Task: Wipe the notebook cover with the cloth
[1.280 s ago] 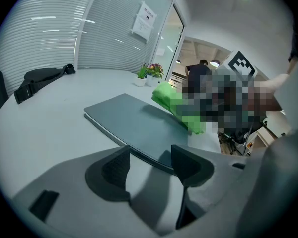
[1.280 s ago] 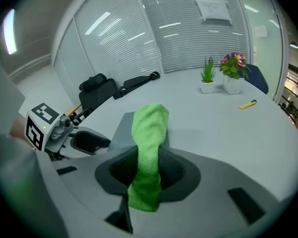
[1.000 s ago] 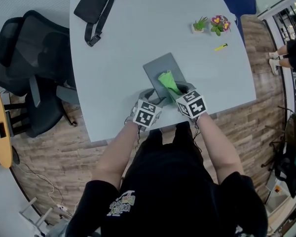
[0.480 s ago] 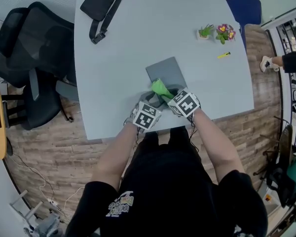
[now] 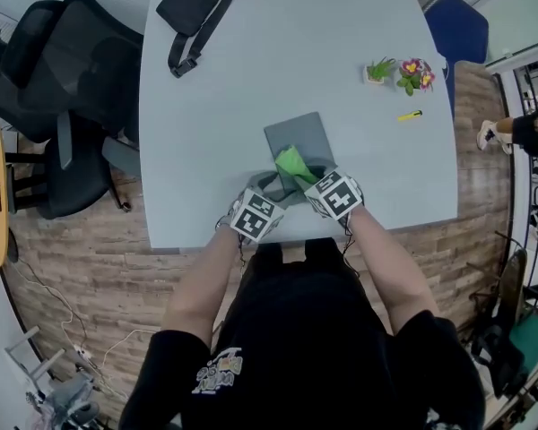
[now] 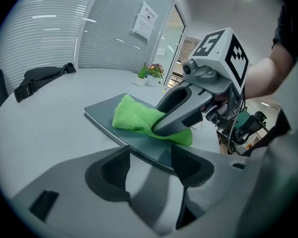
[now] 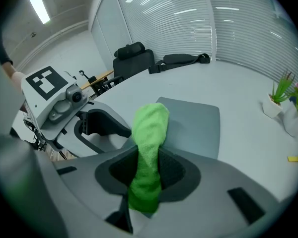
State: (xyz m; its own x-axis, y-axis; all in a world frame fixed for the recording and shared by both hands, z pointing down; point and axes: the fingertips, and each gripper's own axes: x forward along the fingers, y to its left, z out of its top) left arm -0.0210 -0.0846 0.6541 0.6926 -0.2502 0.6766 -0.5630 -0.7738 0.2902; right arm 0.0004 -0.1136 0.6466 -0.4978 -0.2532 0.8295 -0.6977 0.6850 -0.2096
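Note:
A grey notebook (image 5: 303,135) lies flat on the pale table (image 5: 251,79), close to its near edge. A green cloth (image 5: 292,162) rests on the near part of the cover, and my right gripper (image 5: 307,177) is shut on it. In the right gripper view the cloth (image 7: 149,133) runs up between the pads and drapes onto the notebook (image 7: 196,125). My left gripper (image 5: 273,186) stands open at the notebook's near left corner. In the left gripper view the notebook's edge (image 6: 139,150) lies between the spread jaws of the left gripper (image 6: 149,170), with the cloth (image 6: 134,118) and right gripper (image 6: 181,115) just beyond.
A black bag (image 5: 197,7) lies at the table's far left. Two small potted plants (image 5: 399,72) and a yellow marker (image 5: 410,115) sit at the far right. A black office chair (image 5: 63,70) stands left, a blue chair (image 5: 462,25) far right.
The right gripper has dragged the green cloth back and leftward across the cover, toward the near edge. The left gripper has stayed at the notebook's near corner.

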